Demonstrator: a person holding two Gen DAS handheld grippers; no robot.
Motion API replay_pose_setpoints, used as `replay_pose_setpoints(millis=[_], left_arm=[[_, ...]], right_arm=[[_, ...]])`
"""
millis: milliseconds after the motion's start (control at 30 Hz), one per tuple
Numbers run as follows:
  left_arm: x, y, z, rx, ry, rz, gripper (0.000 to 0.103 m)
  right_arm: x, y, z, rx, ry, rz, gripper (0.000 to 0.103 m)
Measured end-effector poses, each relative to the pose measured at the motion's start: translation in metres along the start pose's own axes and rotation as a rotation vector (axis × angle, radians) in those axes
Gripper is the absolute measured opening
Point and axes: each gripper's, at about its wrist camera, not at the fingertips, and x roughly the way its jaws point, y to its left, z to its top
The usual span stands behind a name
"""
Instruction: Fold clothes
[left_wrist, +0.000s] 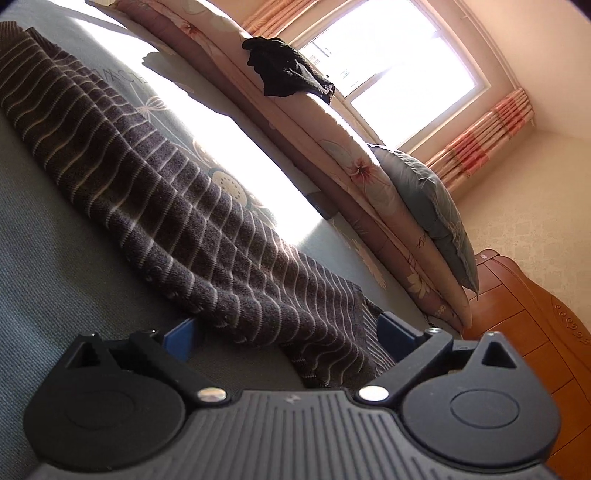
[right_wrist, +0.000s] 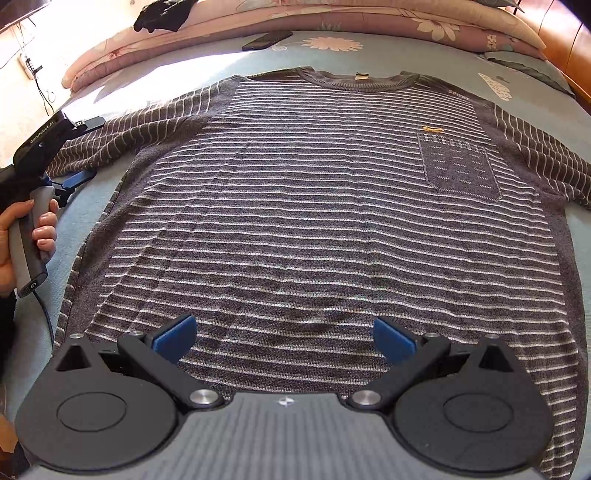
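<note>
A dark grey sweater with thin white stripes (right_wrist: 314, 206) lies flat, front up, on the bed, collar at the far side and a chest pocket at the right. My right gripper (right_wrist: 284, 338) hovers open over its lower hem, nothing between the blue pads. In the left wrist view the sweater's left sleeve (left_wrist: 166, 206) runs away from me, its cuff end lying between the wide-apart fingers of my left gripper (left_wrist: 288, 336), which stands open; the pads do not press the cloth. The right wrist view shows the left gripper (right_wrist: 83, 151) at that sleeve, held by a hand (right_wrist: 37, 229).
The bed sheet (left_wrist: 55, 277) is blue-grey with flower prints. A folded floral quilt (left_wrist: 351, 158) and a pillow (left_wrist: 432, 206) line the far side, with a black garment (right_wrist: 162, 14) on top. A phone (right_wrist: 266, 40) lies beyond the collar. A wooden headboard (left_wrist: 535, 332) stands at the right.
</note>
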Motion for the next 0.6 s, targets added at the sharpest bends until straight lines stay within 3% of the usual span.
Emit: replay_pose_setpoints(millis=[67, 133, 167, 267, 333, 400, 500, 600], left_arm=[[0.01, 0.0, 0.004, 0.001, -0.015, 0.001, 0.089], [0.019, 0.003, 0.007, 0.002, 0.012, -0.008, 0.034], [0.022, 0.005, 0.007, 0.005, 0.032, -0.012, 0.023], [0.024, 0.008, 0.005, 0.023, 0.05, -0.023, 0.016], [0.021, 0.008, 0.009, 0.024, 0.019, -0.065, 0.009], [0.017, 0.008, 0.012, 0.025, -0.011, -0.106, 0.008], [0.013, 0.01, 0.016, 0.042, -0.031, -0.159, 0.007], [0.012, 0.016, 0.019, 0.034, -0.023, -0.191, 0.007]], right_arm=[[0.001, 0.0, 0.001, 0.001, 0.0, 0.0, 0.103], [0.001, 0.002, 0.001, -0.005, 0.0, 0.0, 0.103], [0.0, 0.004, 0.002, -0.02, -0.002, 0.0, 0.103], [-0.004, 0.016, 0.01, -0.103, -0.024, 0.007, 0.098], [-0.006, 0.026, 0.019, -0.166, -0.045, 0.023, 0.079], [-0.004, 0.042, 0.035, -0.236, -0.06, 0.063, 0.049], [0.004, 0.073, 0.059, -0.357, -0.104, 0.123, 0.025], [0.019, 0.107, 0.083, -0.47, -0.139, 0.147, 0.016]])
